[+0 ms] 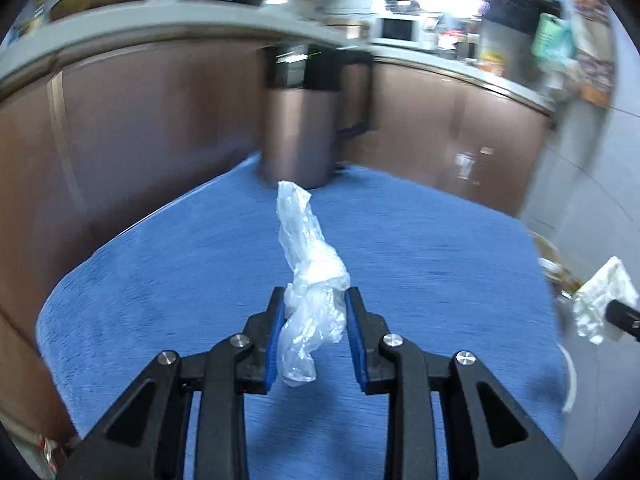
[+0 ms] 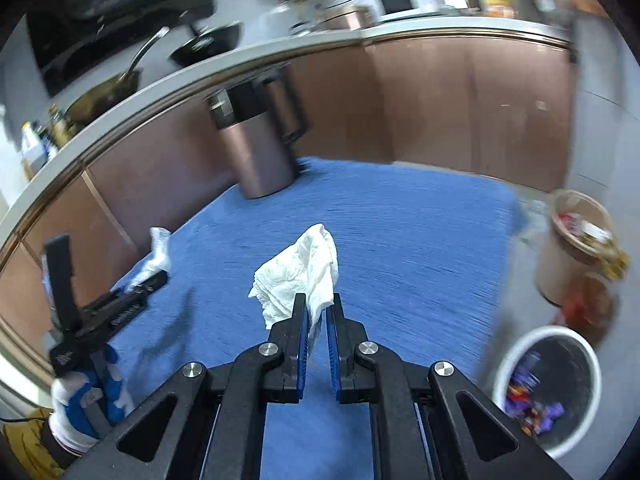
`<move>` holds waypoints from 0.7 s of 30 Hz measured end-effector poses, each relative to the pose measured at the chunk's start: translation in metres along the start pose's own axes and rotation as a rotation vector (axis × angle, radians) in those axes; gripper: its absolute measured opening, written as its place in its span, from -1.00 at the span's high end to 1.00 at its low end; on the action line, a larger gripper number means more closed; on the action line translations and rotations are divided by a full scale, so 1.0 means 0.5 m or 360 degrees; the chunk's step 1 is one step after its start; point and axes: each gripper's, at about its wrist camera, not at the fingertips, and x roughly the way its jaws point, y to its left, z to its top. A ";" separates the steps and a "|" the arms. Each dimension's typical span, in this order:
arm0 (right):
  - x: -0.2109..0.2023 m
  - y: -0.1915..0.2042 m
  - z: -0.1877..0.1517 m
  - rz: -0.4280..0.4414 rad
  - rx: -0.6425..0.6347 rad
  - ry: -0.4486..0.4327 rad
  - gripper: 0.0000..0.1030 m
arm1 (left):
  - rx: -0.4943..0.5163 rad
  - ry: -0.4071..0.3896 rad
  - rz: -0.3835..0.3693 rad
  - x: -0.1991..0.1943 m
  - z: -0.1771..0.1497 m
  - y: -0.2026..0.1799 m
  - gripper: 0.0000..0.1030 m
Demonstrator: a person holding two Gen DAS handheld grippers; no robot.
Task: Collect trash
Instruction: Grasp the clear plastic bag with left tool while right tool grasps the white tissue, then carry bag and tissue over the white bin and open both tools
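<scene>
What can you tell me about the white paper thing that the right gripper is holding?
The tissue is a crumpled white sheet of soft-looking paper, full of creases and folds. The right gripper is shut on its lower edge, with the blue fingers pinching it. Most of it bunches up above and to the left of the fingertips, and a thin strip hangs down between them. It is held in the air above the blue rug; nothing else touches it.
</scene>
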 end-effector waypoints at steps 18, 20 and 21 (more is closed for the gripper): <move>-0.196 -0.360 -0.175 -0.0601 0.0467 -0.0080 0.79 | 0.0687 0.0194 -0.0660 -0.041 -0.037 -0.574 0.44; -0.195 -0.393 -0.182 -0.0615 0.0497 -0.0085 0.78 | 0.0716 0.0245 -0.0710 -0.020 -0.040 -0.626 0.42; -0.192 -0.406 -0.181 -0.0618 0.0506 -0.0085 0.77 | 0.0723 0.0275 -0.0732 -0.009 -0.042 -0.650 0.42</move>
